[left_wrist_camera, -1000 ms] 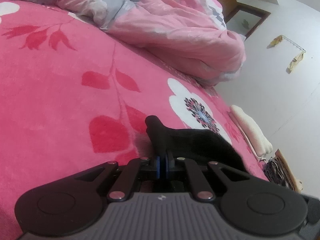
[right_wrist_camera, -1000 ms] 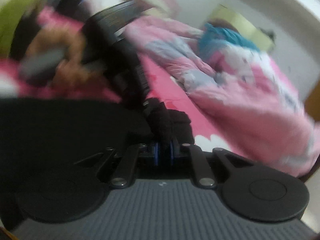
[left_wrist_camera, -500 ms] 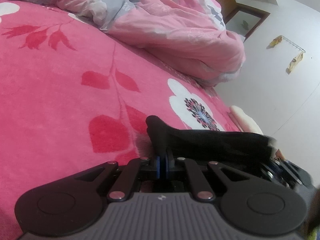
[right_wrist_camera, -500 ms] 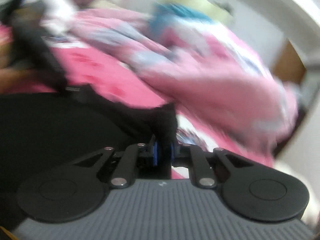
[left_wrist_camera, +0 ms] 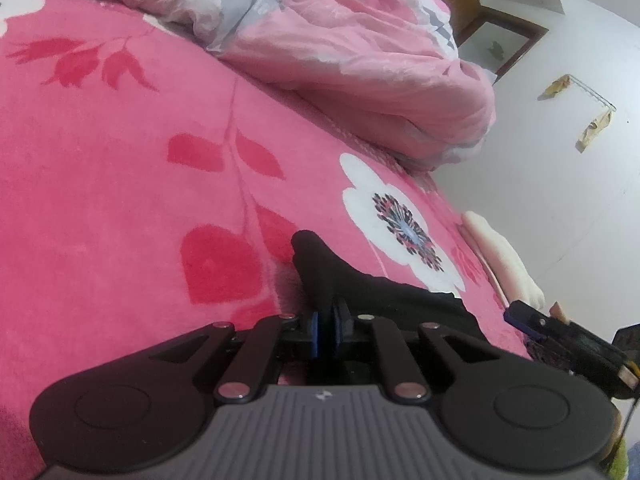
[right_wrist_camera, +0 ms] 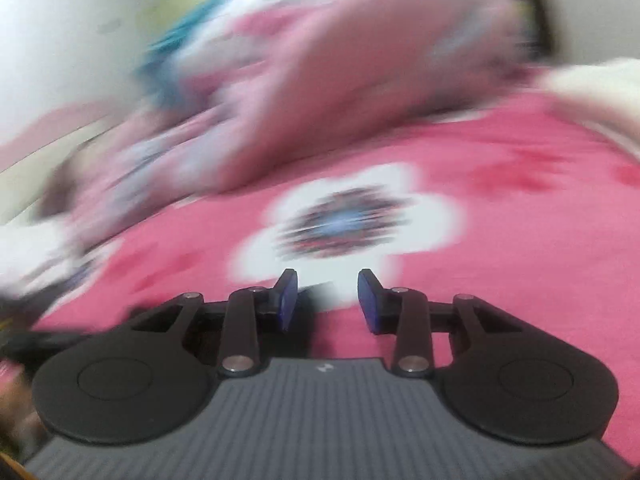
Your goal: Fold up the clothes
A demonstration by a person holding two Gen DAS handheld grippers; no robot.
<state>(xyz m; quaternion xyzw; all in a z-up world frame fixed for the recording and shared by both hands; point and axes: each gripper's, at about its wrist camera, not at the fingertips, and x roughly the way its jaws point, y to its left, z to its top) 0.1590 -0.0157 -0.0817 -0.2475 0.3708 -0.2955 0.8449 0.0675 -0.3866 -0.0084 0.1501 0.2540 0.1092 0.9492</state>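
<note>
A black garment [left_wrist_camera: 384, 292] lies on the pink flowered blanket [left_wrist_camera: 120, 184]. My left gripper [left_wrist_camera: 329, 328] is shut on a bunched end of it, low over the bed. The cloth stretches to the right from the jaws. My right gripper [right_wrist_camera: 327, 300] is open and empty above the blanket [right_wrist_camera: 500, 240], facing a white flower print [right_wrist_camera: 344, 216]. The right wrist view is blurred by motion. The right gripper also shows at the lower right of the left wrist view [left_wrist_camera: 532, 320], just off the garment's right end.
A crumpled pink quilt [left_wrist_camera: 340, 40] is heaped at the back of the bed, also in the right wrist view [right_wrist_camera: 320, 72]. A cream folded cloth [left_wrist_camera: 504, 256] lies by the bed's right edge. A wooden cabinet [left_wrist_camera: 492, 20] stands by the white wall.
My right gripper has let go of the black garment, opened, and swung away to the right. The cloth has dropped flat on the bed. My left gripper has stayed still, still shut.
</note>
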